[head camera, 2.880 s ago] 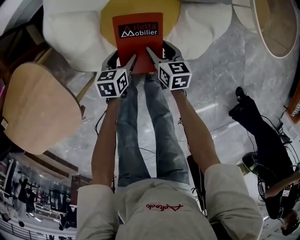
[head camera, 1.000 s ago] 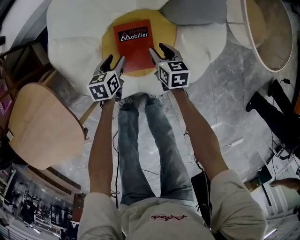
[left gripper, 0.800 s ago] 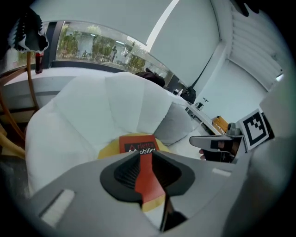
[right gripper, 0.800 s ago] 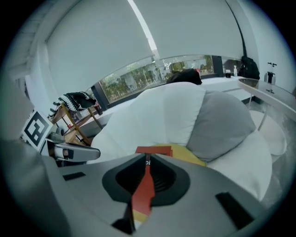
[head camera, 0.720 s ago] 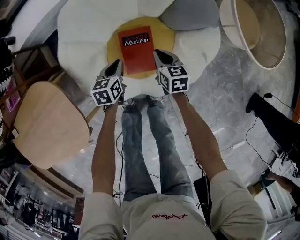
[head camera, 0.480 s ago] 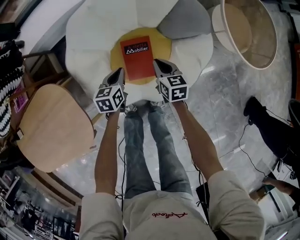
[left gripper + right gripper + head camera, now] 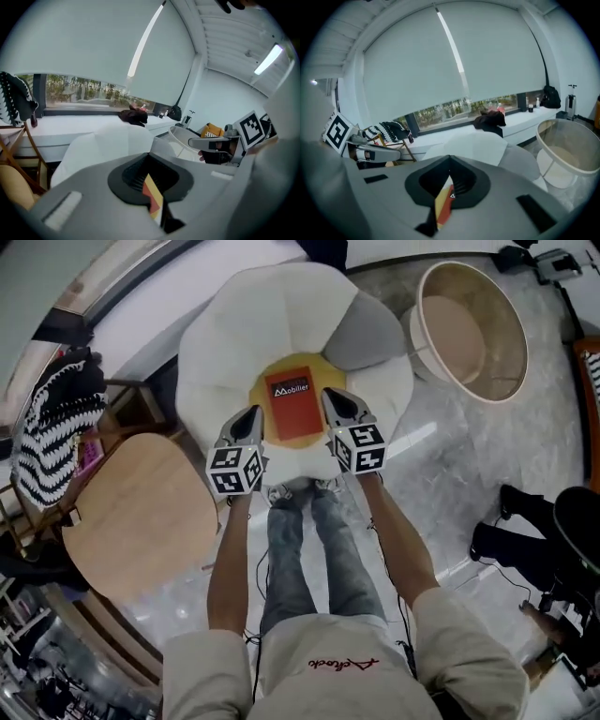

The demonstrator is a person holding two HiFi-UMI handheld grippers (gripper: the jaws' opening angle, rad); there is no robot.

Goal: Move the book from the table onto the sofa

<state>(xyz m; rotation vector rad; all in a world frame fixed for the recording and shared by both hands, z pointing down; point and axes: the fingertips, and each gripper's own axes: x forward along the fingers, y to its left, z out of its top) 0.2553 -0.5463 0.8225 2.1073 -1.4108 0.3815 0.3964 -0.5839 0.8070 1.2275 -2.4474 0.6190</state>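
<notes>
**Book on sofa; both grippers pressed together, empty.**
Head view: the red rectangular book [image 7: 292, 407] lies flat on the yellow centre [image 7: 286, 368] of the white flower-shaped sofa [image 7: 225, 343], seen between left gripper [image 7: 247, 416] and right gripper [image 7: 337, 402]; I risk knocking it if they dip. Gripper views: closed jaws hide all but a red-yellow sliver.

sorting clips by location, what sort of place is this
Probably a furniture showroom or styled lounge, indoors: a flower-shaped white sofa and a round bowl-shaped seat stand on a polished stone floor, with a long window under a roller blind behind.
</notes>
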